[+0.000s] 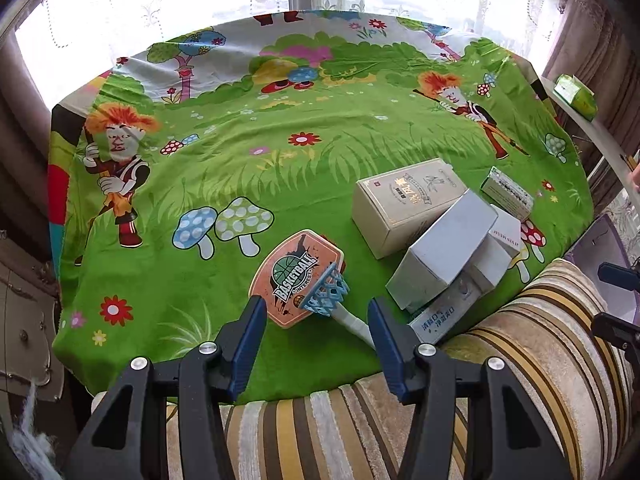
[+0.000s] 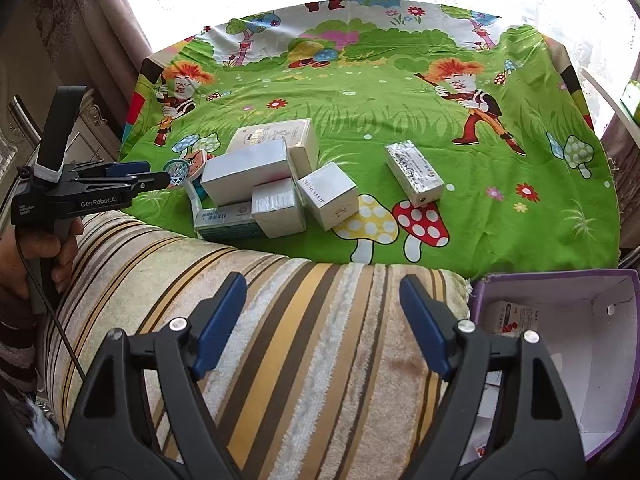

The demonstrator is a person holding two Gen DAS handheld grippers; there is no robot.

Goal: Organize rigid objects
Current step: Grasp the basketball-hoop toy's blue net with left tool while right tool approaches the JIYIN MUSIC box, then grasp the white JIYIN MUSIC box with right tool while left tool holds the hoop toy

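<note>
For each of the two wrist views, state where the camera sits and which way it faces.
Left wrist: on the left gripper, angled down at the toy basketball hoop on the green cloth; its own open fingers show.
Right wrist: on the right gripper, above the striped cushion, facing the boxes and purple box; its open fingers and the person's hand show.
Shared: cloth, hoop, boxes, cushion.

The cloth [image 1: 280,184] is bright green, printed with cartoon figures with orange hair, spotted mushrooms and red flowers. On it, the toy basketball hoop [image 1: 298,278] has an orange backboard with a light blue net. Just beside the hoop lie white and pale grey boxes [image 2: 256,172]. Nearer than the cloth, a cushion [image 2: 280,320] carries cream, yellow and brown stripes; beside it stands a purple box [image 2: 616,360], white inside.
</note>
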